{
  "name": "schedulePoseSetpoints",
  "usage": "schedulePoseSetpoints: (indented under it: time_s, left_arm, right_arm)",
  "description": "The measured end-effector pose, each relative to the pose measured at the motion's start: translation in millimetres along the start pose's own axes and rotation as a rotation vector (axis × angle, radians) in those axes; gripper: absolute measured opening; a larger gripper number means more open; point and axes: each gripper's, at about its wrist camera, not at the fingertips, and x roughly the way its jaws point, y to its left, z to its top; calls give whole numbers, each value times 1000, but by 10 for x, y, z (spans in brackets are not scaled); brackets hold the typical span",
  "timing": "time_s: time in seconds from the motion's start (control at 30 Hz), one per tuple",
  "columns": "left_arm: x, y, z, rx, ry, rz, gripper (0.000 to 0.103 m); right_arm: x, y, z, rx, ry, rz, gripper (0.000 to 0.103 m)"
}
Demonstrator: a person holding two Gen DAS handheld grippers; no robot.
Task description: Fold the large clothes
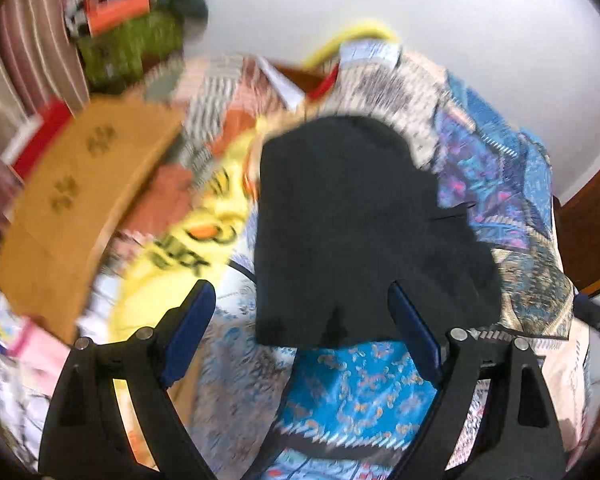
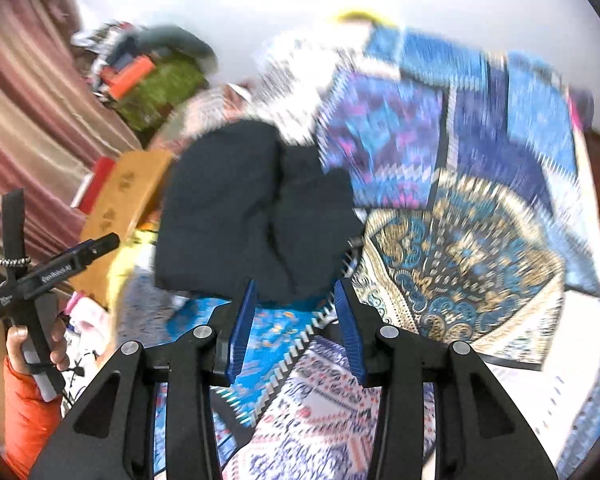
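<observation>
Over the patchwork bedspread (image 1: 360, 384), my left gripper (image 1: 302, 300) stands spread wide and empty, above the near edge of the black garment (image 1: 352, 224), whose long axis runs away from me toward the wall. From my right gripper (image 2: 296, 292), jaws partly apart, nothing pinched; only this view shows my left hand (image 2: 24, 344), orange sleeve (image 2: 24, 416).

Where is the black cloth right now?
The black cloth lies in the middle of both views on the patterned bedspread, just ahead of both tongs, with the yellow cloth on its left.
</observation>
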Motion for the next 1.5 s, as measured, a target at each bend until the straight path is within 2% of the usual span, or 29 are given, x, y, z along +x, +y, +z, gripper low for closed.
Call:
schedulePoseSetpoints:
  time_s: [0.2,0.37,0.47,0.53,0.57,0.6,0.67,0.8,0.83,0.97,1.17,1.5]
  left_arm:
    - [-1276,-267,-200,82,-238,-46,88]
    - [-2340,-479,-572,136,-467,-101,88]
    - [-2826,-596,-862,170,-598,-106,90]
    - [-3092,-657,-1093,179,-701,-70,99]
    - [-3218,-682,-1241,176,-757,-60,103]
    - [-3283,-697,-1331,172,-784,-50,103]
    - [-3401,-742,-1550,175,-834,-16,102]
    - [-3491,-748,-1846,153,-867,-16,102]
    - [-3497,-736,-1906,139,-868,-21,102]
    - [-3449,-720,-2023,119,-843,-39,102]
    - [-3380,-784,-2154,148,-845,16,103]
    - [-3345,-745,-2241,115,-809,-9,103]
  right_arm:
    - [-951,574,-104,-103,-252,10,37]
    - [-1717,969,-430,-182,-464,7,41]
    - [-2061,1161,-694,-228,-589,-7,41]
    - [-2222,1252,-859,-246,-646,1,50]
    - [-2280,1286,-956,-251,-670,14,62]
    - [-2315,1306,-1041,-256,-692,21,72]
    - [-2390,1372,-1261,-268,-755,-2,79]
    - [-2421,1471,-1519,-282,-840,-86,101]
    - [-2417,1493,-1563,-286,-854,-100,103]
    - [-2415,1536,-1590,-282,-862,-126,103]
    - [-2443,1479,-1579,-234,-834,-122,103]
    - [-2419,1443,-1691,-226,-813,-139,103]
